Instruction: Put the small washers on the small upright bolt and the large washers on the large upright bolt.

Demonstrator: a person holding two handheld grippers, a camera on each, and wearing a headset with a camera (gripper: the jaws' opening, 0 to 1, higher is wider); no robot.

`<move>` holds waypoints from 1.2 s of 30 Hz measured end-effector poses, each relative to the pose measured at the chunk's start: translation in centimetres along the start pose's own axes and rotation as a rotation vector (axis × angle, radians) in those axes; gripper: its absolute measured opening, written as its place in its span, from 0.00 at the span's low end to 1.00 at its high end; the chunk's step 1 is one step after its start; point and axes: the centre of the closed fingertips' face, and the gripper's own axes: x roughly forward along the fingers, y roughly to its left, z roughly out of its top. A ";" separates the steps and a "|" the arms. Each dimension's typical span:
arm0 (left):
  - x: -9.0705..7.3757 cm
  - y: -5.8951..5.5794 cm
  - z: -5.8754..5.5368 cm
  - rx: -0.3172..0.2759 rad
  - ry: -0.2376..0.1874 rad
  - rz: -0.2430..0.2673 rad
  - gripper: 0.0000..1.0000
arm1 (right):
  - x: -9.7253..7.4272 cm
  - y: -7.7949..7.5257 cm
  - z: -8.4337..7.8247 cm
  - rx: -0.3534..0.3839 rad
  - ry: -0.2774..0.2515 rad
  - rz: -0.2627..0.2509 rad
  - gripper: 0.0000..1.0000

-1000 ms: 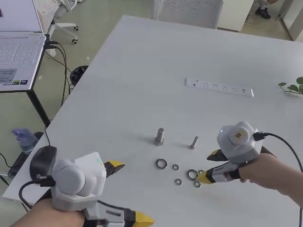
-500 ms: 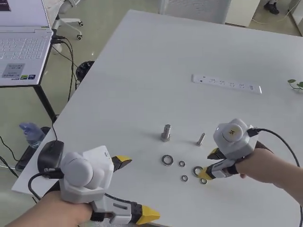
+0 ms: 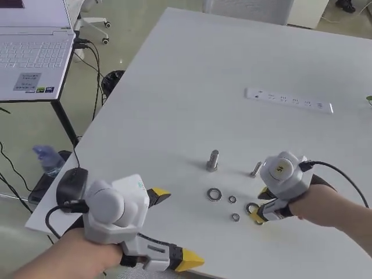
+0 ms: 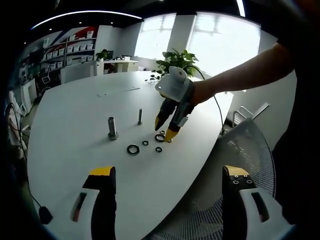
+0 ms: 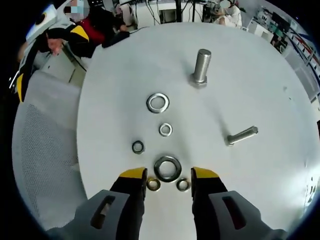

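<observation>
The large upright bolt (image 3: 213, 160) (image 5: 201, 67) and the thinner small bolt (image 3: 256, 169) (image 5: 242, 135) stand mid-table. One large washer (image 3: 214, 193) (image 5: 158, 102) and two small washers (image 5: 165, 129) (image 5: 138, 147) lie loose in front of the bolts. My right gripper (image 3: 260, 204) (image 5: 169, 175) is open and low over the table, its yellow tips on either side of a second large washer (image 5: 168, 168) (image 3: 251, 207). Two small washers (image 5: 153, 184) (image 5: 183, 184) lie just inside the tips. My left gripper (image 3: 174, 228) (image 4: 168, 175) hovers open at the near left edge, holding nothing.
A white power strip (image 3: 289, 100) lies farther back on the white table (image 3: 174, 87). Left of the table stand a laptop (image 3: 32, 52) on a side desk and cables on the floor. The table's near edge runs just under my left gripper.
The head camera has moved. My right gripper has dropped slightly and edged forward, so the large washer now lies between its tips. The left gripper stays open by the near edge.
</observation>
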 end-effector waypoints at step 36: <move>-0.3 -0.5 0.4 -0.029 -0.010 -0.023 0.82 | 0.5 0.4 -0.2 -0.119 0.084 -0.021 0.29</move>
